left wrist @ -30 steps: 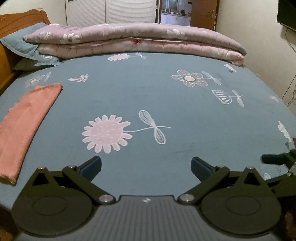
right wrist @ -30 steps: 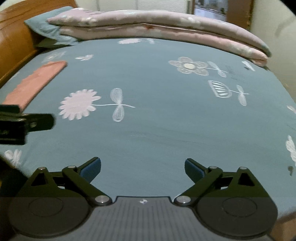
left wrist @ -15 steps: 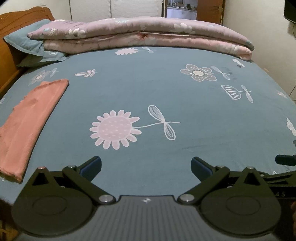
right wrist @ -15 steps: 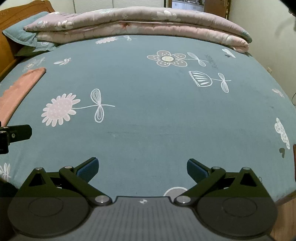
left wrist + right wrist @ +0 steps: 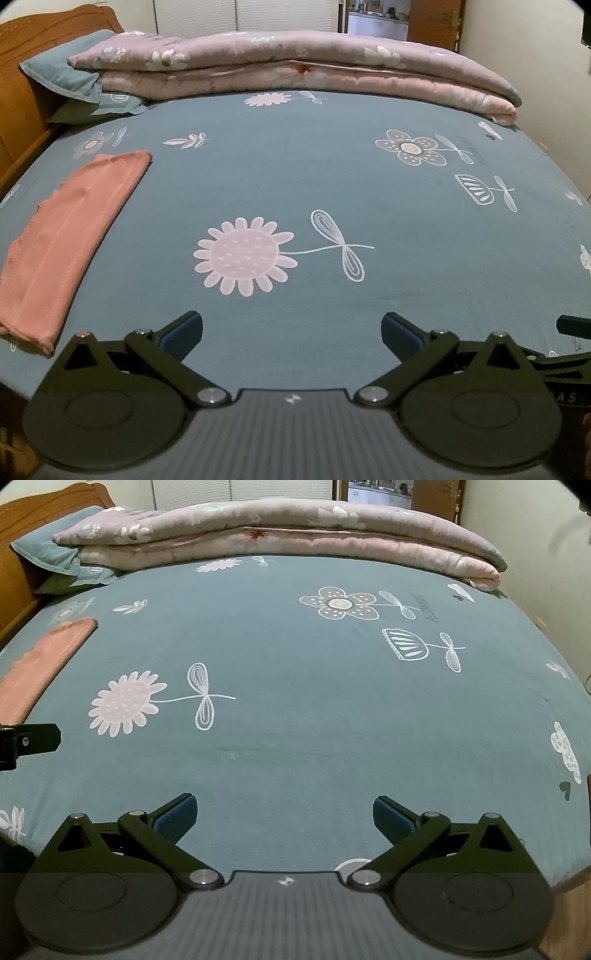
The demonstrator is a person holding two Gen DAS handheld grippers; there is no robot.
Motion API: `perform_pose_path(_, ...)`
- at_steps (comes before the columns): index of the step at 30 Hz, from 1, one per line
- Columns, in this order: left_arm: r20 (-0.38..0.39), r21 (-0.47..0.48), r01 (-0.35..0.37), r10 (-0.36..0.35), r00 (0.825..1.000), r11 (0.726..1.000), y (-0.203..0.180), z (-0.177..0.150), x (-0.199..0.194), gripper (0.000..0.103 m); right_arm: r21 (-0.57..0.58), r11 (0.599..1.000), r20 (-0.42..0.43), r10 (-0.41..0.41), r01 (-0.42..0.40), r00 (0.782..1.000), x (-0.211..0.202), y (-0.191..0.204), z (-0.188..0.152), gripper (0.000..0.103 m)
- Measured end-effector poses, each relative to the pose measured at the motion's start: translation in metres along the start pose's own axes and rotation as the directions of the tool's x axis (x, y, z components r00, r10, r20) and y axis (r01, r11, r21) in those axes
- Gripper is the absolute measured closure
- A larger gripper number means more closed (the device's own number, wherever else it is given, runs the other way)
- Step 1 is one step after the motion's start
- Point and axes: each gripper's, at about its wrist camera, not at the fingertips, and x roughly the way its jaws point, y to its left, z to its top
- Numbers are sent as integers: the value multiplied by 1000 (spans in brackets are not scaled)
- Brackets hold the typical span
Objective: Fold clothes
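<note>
Pink cloth (image 5: 62, 243) lies folded on the bed's (image 5: 332, 177) left; left gripper (image 5: 291, 332) and right gripper (image 5: 282, 814) hover wide apart, empty.

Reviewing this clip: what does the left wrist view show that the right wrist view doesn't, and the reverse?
Only the left wrist view shows the folded pink garment nearly whole, down to its near end, plus the left gripper, open and empty.

Only the right wrist view shows the cloud print at the sheet's right edge in full, a strip of the wooden bed frame below it, and the right gripper, also open and empty.

Both show the blue floral sheet, the big pink flower print, the folded quilt and the blue pillow.
</note>
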Motion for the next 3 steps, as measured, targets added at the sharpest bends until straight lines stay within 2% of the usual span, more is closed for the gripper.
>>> perform_pose_path(3,1,4,-3,3,1000,1000,0,1,-1,1,0,1000,-2,0,0,1000,1,0,0,0)
